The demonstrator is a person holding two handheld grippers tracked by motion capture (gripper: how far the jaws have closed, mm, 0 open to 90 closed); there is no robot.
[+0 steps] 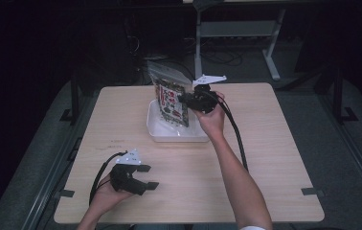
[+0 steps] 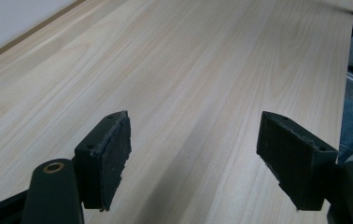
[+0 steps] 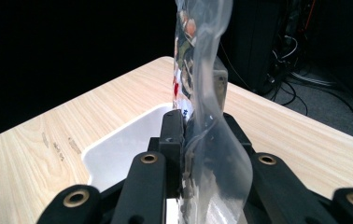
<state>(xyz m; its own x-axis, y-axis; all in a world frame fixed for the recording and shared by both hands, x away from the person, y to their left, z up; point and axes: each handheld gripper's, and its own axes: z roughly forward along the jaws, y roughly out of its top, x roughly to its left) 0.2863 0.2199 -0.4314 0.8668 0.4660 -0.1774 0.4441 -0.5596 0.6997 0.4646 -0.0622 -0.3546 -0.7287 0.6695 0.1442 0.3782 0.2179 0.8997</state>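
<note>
A clear plastic bag [image 1: 168, 96] with printed colourful contents stands upright over a white tray [image 1: 156, 132] on the wooden table. My right gripper [image 1: 186, 99] is shut on the bag's right edge. In the right gripper view the bag [image 3: 202, 93] rises between the two black jaws, which pinch its crinkled plastic, with the tray [image 3: 118, 149] below. My left gripper [image 1: 146, 176] rests low at the table's front left, open, nothing between its fingers. In the left gripper view its two pads [image 2: 114, 154] stand wide apart over bare wood.
The light wooden table [image 1: 265, 158] has bare surface to the right and front. A white tray corner [image 2: 6, 23] shows at the far left of the left gripper view. Beyond the table are a dark floor, cables and a desk frame [image 1: 270, 52].
</note>
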